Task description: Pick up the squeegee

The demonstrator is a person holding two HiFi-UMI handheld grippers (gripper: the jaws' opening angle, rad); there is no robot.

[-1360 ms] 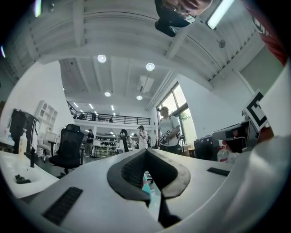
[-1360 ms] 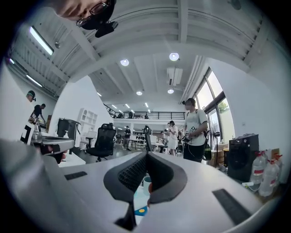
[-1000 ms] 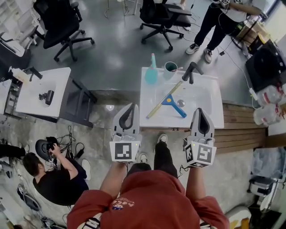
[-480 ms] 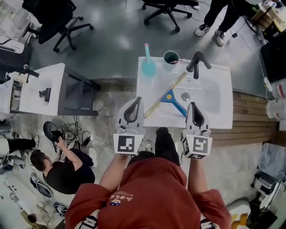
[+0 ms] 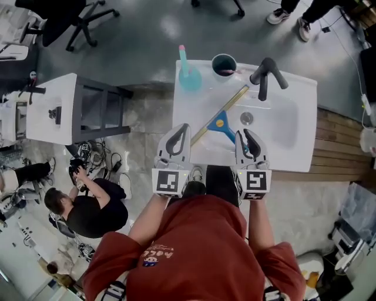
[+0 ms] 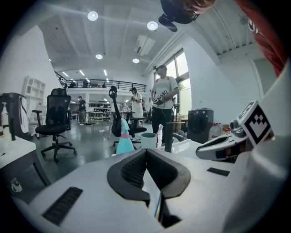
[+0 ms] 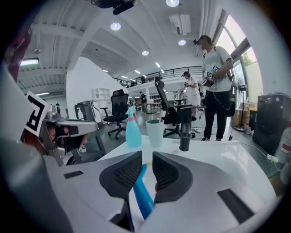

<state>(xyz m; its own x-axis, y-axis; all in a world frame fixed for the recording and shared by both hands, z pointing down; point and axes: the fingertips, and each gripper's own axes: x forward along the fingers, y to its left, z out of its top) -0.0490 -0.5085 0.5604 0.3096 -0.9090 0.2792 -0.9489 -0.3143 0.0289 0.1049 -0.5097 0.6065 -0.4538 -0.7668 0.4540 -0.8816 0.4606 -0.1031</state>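
Squeegee (image 5: 220,121) lies in the sink (image 5: 288,141); right gripper (image 5: 244,136), jaws just opening, flanks its handle; left gripper (image 5: 184,129) closed.

White washbasin (image 5: 301,157) bears squeegee (image 5: 221,121), spray bottle (image 5: 188,77), cup (image 5: 224,64).

Squeegee (image 5: 222,122): the handle's near end is hidden under the right gripper (image 5: 243,135), whose jaws have just been opening with the blue handle between them. In right gripper view the blade is hidden behind the jaws. In left gripper view only a thin sliver shows. Head view: people's feet (image 5: 281,15) at 1 o'clock, bodies cut by the top edge. Office chair (image 5: 59,14) at 11 o'clock is cropped. Small dark item (image 5: 54,113) at 9 o'clock is too small to identify.
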